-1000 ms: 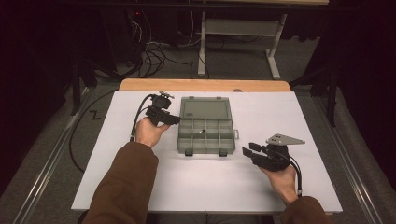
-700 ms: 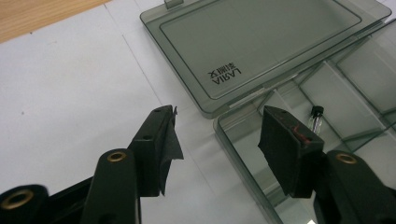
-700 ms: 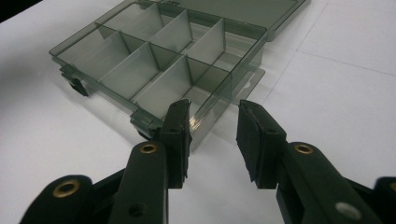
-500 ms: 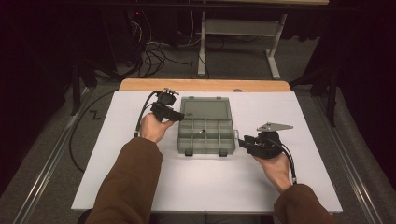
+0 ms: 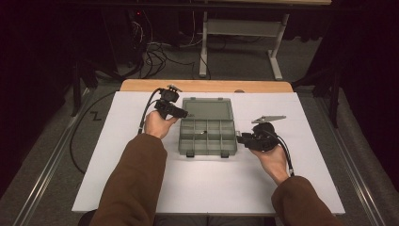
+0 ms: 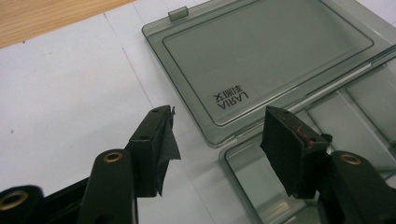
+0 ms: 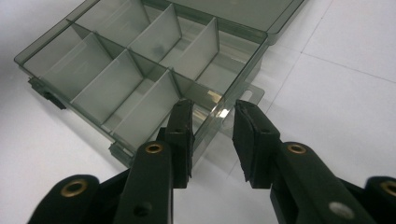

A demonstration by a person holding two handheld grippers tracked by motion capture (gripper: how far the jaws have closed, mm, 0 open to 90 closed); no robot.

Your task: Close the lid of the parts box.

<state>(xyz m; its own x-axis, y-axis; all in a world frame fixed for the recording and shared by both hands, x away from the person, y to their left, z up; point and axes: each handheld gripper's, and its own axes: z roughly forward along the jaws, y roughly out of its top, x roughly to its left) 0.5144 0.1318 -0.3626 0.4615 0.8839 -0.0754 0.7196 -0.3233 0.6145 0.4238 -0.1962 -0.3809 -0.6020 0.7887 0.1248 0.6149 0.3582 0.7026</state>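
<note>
Right tool (image 7: 212, 140) has been closing, box (image 5: 207, 136) side wall between jaws, not pinched yet. Left tool (image 6: 217, 140) wide, over lid (image 6: 261, 56) corner.

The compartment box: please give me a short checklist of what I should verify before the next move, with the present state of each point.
1. Lid is fully open and lies flat on the table: ok.
2. Right gripper straddles the side wall of the compartment box; its jaws have just been closing, one inside and one outside the wall: ok.
3. Right pads already press on the wall: cannot tell.
4. Left gripper is open, nothing between the jaws, near the lid's corner: ok.
5. Box rests flat on the white table: ok.
6. A small dark item in one compartment, what it is: cannot tell.
</note>
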